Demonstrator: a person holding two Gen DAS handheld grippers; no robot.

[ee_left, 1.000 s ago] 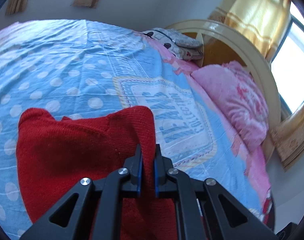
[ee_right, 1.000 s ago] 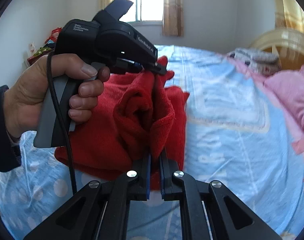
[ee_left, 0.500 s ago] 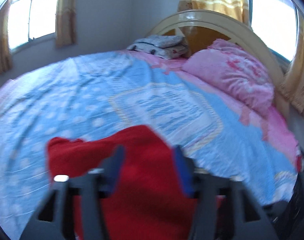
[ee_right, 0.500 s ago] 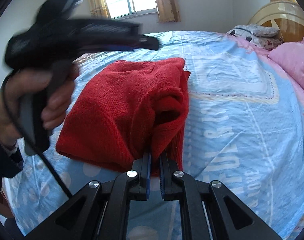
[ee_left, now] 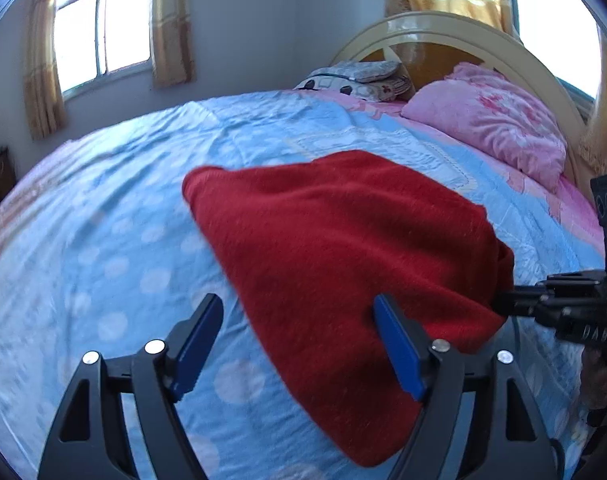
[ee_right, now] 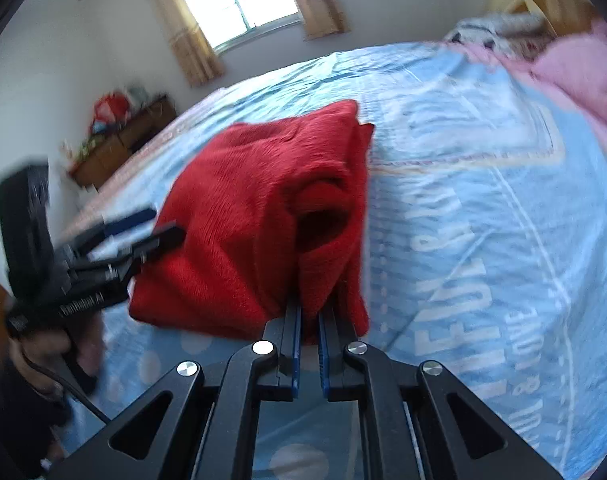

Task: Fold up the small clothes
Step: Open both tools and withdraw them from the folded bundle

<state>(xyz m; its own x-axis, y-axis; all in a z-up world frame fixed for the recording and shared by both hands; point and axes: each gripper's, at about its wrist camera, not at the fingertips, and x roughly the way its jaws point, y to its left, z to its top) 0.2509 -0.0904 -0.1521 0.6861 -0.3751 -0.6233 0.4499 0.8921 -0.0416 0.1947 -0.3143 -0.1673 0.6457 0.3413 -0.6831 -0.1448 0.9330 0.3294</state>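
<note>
Left gripper [ee_left: 299,344] off fuzzy red knit [ee_left: 343,248]

- The left gripper [ee_left: 295,344] has its jaws spread wide, having just been opening; its blue pads [ee_left: 397,348] press on nothing, and only the near edge of the red garment [ee_left: 343,248] lies between them.
- The right gripper [ee_right: 308,320] has its jaws nearly together, clamped on a bunched fold at the garment's near edge.
- Both grippers point forward and downward over the bed [ee_right: 483,200].
- In the right wrist view, a hand [ee_right: 43,352] grips the left gripper's handle at the lower left, blurred.
</note>
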